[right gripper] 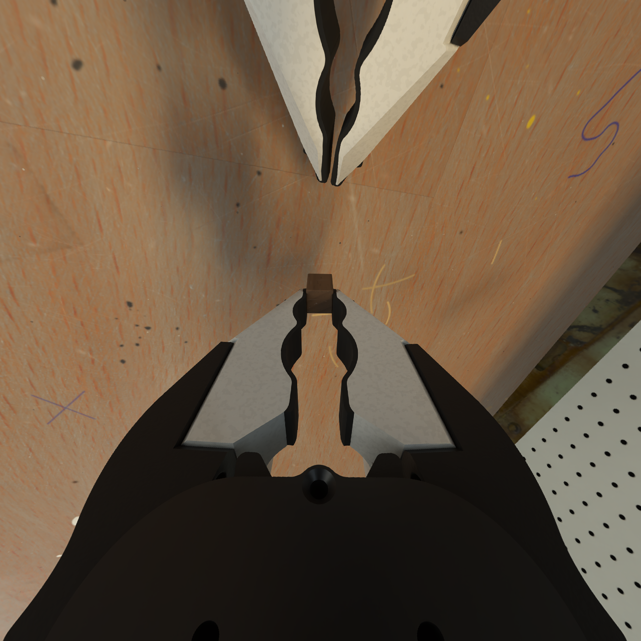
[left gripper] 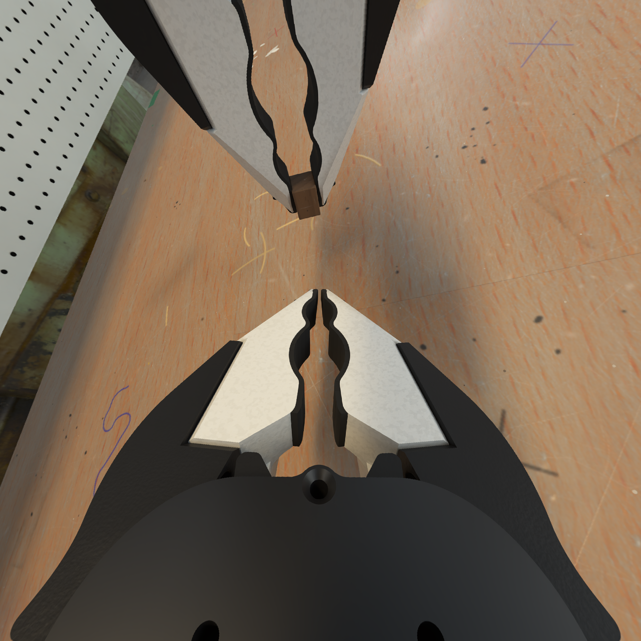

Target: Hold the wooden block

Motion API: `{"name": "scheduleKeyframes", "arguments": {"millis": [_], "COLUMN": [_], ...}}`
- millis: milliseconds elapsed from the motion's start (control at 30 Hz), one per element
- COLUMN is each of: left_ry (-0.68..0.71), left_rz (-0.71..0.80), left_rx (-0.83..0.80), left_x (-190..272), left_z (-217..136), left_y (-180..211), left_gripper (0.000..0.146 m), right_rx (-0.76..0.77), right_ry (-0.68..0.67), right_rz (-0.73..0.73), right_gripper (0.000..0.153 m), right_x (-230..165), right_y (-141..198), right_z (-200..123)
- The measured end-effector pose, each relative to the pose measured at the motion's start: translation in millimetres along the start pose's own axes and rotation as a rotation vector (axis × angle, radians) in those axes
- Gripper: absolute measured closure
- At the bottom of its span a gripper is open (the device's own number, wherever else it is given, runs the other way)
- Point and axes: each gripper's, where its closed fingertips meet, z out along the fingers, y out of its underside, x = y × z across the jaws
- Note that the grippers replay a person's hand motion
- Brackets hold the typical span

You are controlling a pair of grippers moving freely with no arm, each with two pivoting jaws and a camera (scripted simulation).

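The wooden block (right gripper: 319,293) is a small dark brown cuboid. My right gripper (right gripper: 319,295) is shut on it, pinching it between its fingertips above the wooden table; one end sticks out past the tips. In the left wrist view the block (left gripper: 305,199) shows clamped in the right gripper (left gripper: 307,204), which reaches in from the top. My left gripper (left gripper: 319,291) is shut and empty, its tips nearly touching, a short way in front of the block and pointing at it. It also shows in the right wrist view (right gripper: 328,180), at the top.
The wooden table top (left gripper: 451,242) is scratched and spotted with paint. A white pegboard panel (left gripper: 45,121) stands beyond the table's edge, with a dark gap (left gripper: 69,277) between; it also shows in the right wrist view (right gripper: 589,485).
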Motion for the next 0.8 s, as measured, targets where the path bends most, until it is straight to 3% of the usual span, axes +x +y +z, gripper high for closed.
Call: {"name": "scheduleKeyframes", "arguments": {"millis": [400, 600, 800], "left_ry": [0.017, 0.088, 0.108], "left_rz": [0.005, 0.037, 0.113], "left_rx": [-0.001, 0.022, -0.037], "left_x": [1.6, 4.5, 15.6], "left_z": [-2.3, -16.0, -6.9], "left_y": [1.2, 1.5, 9.6], "left_gripper": [0.144, 0.143, 0.144], "right_rx": [0.061, 0.080, 0.100], "right_ry": [-0.006, 0.000, -0.010], "right_rz": [0.013, 0.015, 0.020], "right_gripper": [0.140, 0.140, 0.140], "right_x": [-1.3, -2.1, -3.6], "right_y": [-6.0, -7.1, -8.1], "right_z": [-1.7, 1.1, 0.1]}}
